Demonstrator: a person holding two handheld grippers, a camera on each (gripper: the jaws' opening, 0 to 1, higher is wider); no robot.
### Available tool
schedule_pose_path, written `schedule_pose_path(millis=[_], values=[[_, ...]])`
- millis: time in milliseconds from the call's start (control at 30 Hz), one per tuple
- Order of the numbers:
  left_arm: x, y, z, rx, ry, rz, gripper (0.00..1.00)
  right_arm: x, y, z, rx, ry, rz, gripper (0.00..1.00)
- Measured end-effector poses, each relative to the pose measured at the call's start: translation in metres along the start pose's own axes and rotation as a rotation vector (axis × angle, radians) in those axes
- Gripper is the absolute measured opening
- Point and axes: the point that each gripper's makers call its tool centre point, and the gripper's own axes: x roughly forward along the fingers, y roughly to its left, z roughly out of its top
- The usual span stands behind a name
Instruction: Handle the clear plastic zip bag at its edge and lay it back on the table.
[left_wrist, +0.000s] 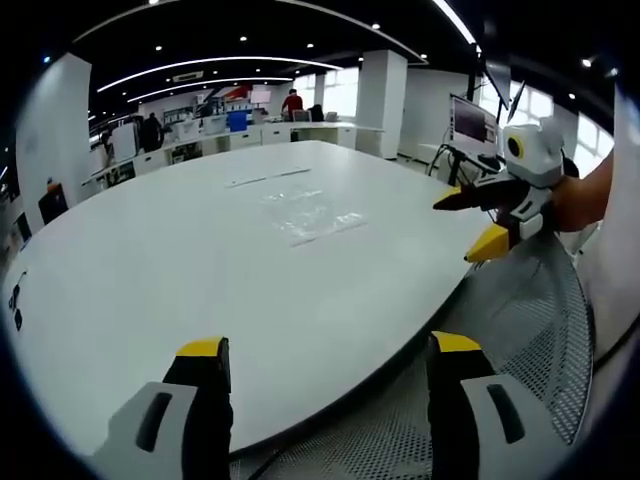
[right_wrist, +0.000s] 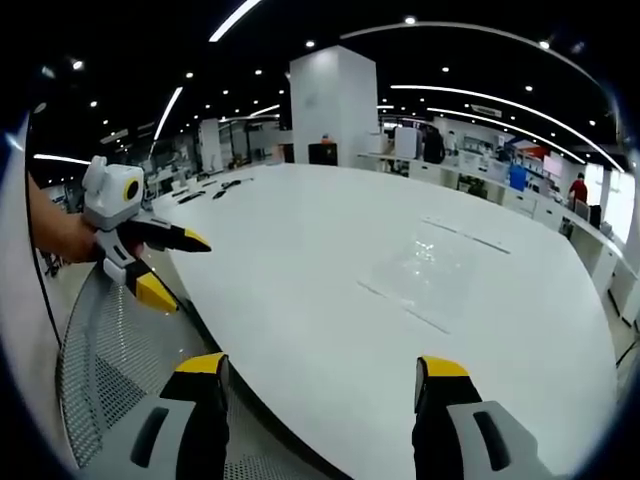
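One clear zip bag (left_wrist: 308, 214) (right_wrist: 432, 272) lies flat on the white bench (left_wrist: 200, 270) (right_wrist: 330, 230), well ahead of both tools. Left tool (left_wrist: 330, 362) and right tool (right_wrist: 318, 377) gape apart, empty.

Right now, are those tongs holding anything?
No. Both the left tongs and the right tongs are open and empty; the clear bag lies flat on the table.
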Motion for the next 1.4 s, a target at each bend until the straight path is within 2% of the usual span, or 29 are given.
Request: schedule_pose_path(millis=[1400], values=[[-0.0002, 0.0023, -0.0004, -0.004, -0.003, -0.002, 0.78, 0.0008, -0.0027, -0.0007, -0.019, 0.029, 0.000, 0.74]])
